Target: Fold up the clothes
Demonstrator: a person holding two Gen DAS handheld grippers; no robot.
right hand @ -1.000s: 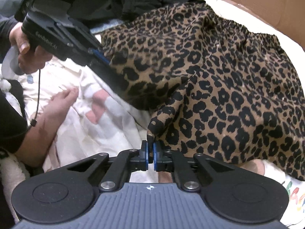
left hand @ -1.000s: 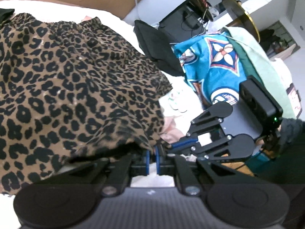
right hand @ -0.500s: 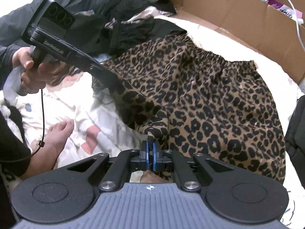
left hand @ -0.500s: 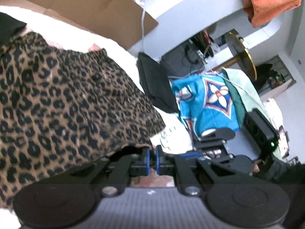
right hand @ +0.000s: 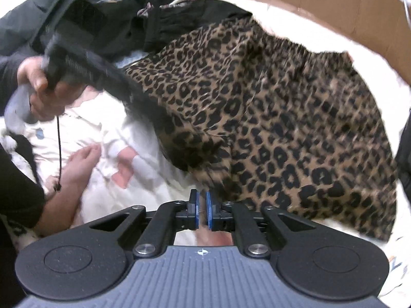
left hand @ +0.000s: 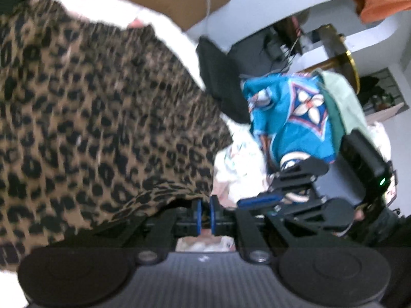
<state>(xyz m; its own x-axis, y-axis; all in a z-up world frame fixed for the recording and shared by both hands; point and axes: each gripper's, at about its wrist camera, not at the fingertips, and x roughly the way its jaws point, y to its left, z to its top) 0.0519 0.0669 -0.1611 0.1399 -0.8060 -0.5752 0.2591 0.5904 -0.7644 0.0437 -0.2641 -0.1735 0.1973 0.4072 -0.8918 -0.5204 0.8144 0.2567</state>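
Observation:
A leopard-print skirt (left hand: pixel 97 118) lies spread on the white bed; it also shows in the right wrist view (right hand: pixel 277 118), with its elastic waistband at the far side. My left gripper (left hand: pixel 204 211) sits at the skirt's near hem with its jaws slightly apart and nothing between them. My right gripper (right hand: pixel 201 211) is just off the hem, jaws slightly apart and empty. The left gripper's body (right hand: pixel 84 69), held by a hand, reaches onto the skirt's left edge. The right gripper's body (left hand: pixel 303 192) shows at the right of the left wrist view.
A brown cardboard box (right hand: pixel 334 12) stands behind the skirt. Dark clothes (right hand: pixel 159 15) are piled at the far left. A teal patterned garment (left hand: pixel 290 113) and a black garment (left hand: pixel 221 82) lie to the right. A patterned white sheet (right hand: pixel 108 154) covers the bed.
Both grippers carried the skirt's hem up and forward, then opened a little and let it go. The hem now lies beyond the fingertips.

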